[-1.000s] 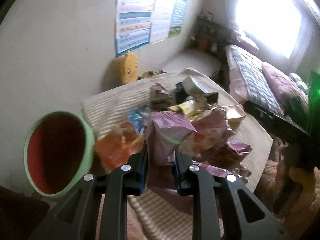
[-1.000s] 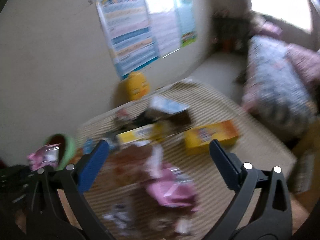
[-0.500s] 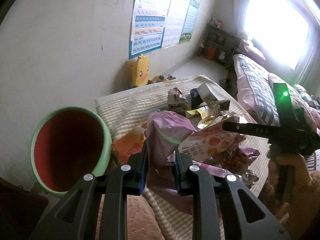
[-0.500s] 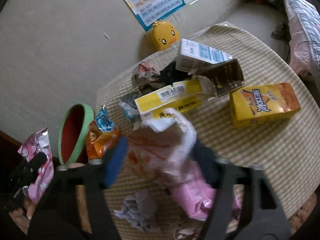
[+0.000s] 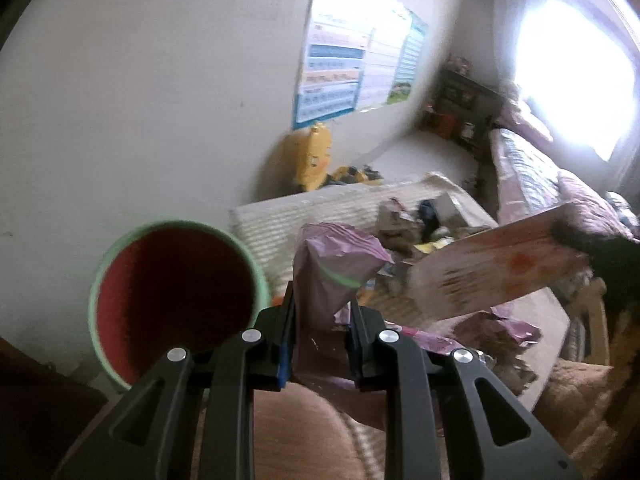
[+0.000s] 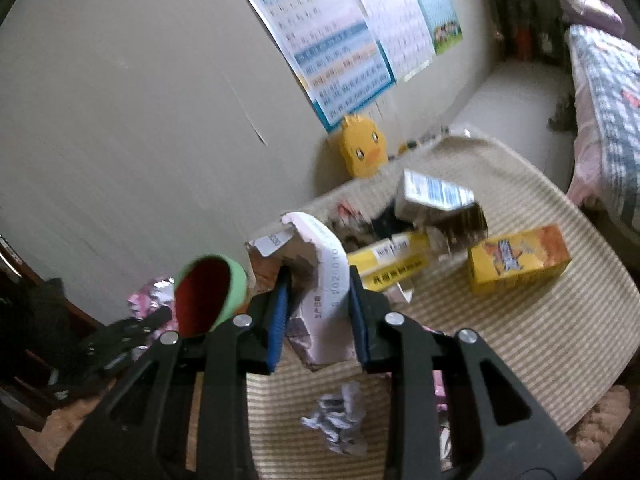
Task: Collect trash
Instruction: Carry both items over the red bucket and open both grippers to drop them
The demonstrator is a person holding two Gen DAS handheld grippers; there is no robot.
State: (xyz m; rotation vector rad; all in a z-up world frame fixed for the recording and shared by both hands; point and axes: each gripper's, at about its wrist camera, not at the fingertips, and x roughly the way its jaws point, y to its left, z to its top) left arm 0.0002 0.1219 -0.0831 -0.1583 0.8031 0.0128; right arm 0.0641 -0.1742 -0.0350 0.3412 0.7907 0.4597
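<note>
My left gripper (image 5: 322, 312) is shut on a crumpled purple-pink wrapper (image 5: 332, 264), just right of a green bin with a red inside (image 5: 172, 304). My right gripper (image 6: 318, 300) has its jaws closing on a torn white and pink snack bag (image 6: 320, 264), with the blue pads pressing its sides. It holds the bag above the striped table (image 6: 520, 340). The same bag (image 5: 492, 276) shows blurred at the right of the left wrist view. The bin (image 6: 208, 296) sits left of the right gripper, with the left gripper's fingers (image 6: 132, 332) and pink wrapper (image 6: 148, 300) beside it.
On the table lie a yellow box (image 6: 520, 260), a long yellow carton (image 6: 392, 264), a white and blue carton (image 6: 436, 196) and crumpled paper (image 6: 340, 420). A yellow duck toy (image 6: 362, 152) stands by the wall. A bed (image 6: 608, 100) is at the right.
My right gripper went from wide open to closed on the snack bag and lifted it off the table. My left gripper, still holding the wrapper, drifted closer to the bin.
</note>
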